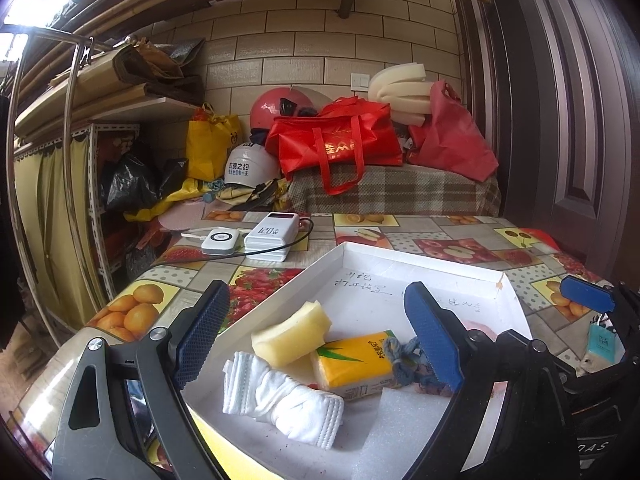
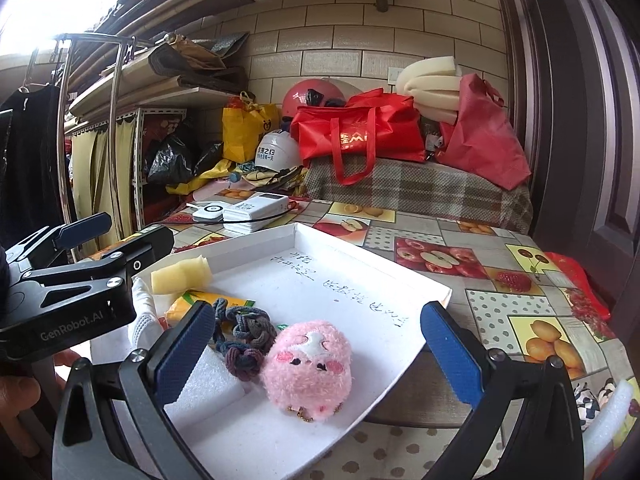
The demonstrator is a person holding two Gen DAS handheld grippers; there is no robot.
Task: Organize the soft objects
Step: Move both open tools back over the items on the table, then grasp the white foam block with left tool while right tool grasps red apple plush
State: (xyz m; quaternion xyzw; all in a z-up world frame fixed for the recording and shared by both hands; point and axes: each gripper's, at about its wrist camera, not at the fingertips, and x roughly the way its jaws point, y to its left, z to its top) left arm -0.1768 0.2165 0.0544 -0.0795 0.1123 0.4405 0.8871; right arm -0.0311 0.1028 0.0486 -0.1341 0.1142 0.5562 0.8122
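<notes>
A white tray [image 2: 372, 276] sits on the fruit-print tablecloth [image 2: 500, 264]. In it, the right wrist view alone shows a pink plush [image 2: 308, 368] near its front edge; the left wrist view alone shows a whole white mask [image 1: 280, 396] beside the yellow tissue pack [image 1: 352, 364] and sponge [image 1: 292, 330]. Left gripper [image 1: 320, 340] and right gripper [image 2: 316, 352] both gape wide, holding nothing
</notes>
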